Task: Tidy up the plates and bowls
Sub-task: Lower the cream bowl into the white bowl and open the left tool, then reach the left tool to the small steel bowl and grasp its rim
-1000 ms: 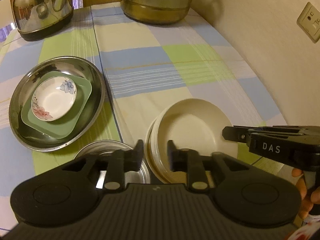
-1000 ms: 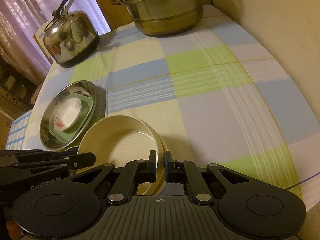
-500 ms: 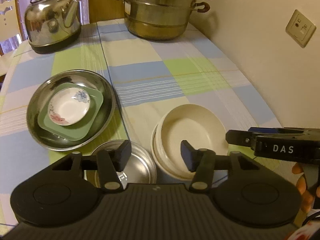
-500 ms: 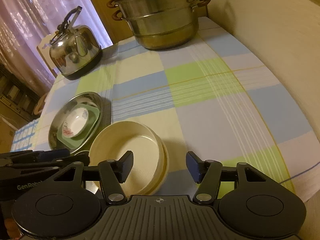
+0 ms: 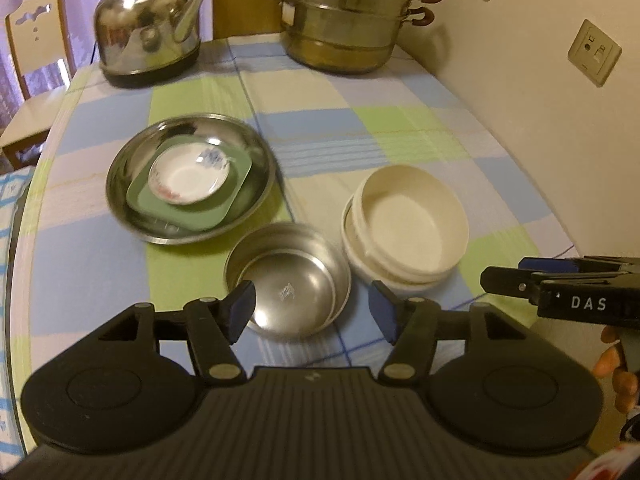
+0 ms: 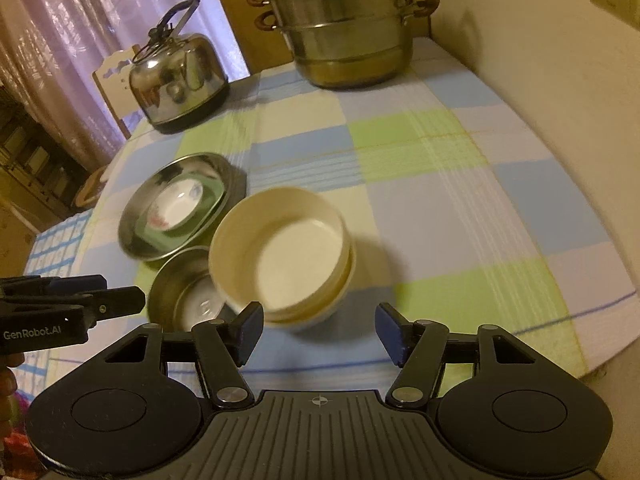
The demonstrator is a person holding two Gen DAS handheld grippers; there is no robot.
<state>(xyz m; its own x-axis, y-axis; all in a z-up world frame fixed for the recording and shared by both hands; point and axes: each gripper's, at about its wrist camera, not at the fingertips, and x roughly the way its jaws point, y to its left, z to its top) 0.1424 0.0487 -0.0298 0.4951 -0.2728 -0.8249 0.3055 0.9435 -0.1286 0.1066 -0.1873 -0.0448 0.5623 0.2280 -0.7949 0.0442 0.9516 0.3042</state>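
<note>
Cream bowls: the stack of cream bowls sat on the checked tablecloth just ahead of my right gripper, a little left of the gap between its fingers; from my left gripper I saw it ahead and to the right.
Small steel bowl: the small steel bowl stood right in front of my left gripper, partly framed by its fingers, just beside the cream stack; whether they touched I could not tell.
Steel dish: the wide steel dish lay farther ahead and left of my left gripper, with a green square plate in it and a white flowered saucer on that plate.
Left gripper: its jaws were opening, standing wide, with nothing pressed between the pads.
Right gripper: I had it wide apart as well, holding nothing, the pads clear of the cream stack.
Farther out: a kettle and a stacked steamer pot stood at the far end of the table, well beyond both grippers.
Wall: it ran along the right of my right gripper, with a socket on it.
</note>
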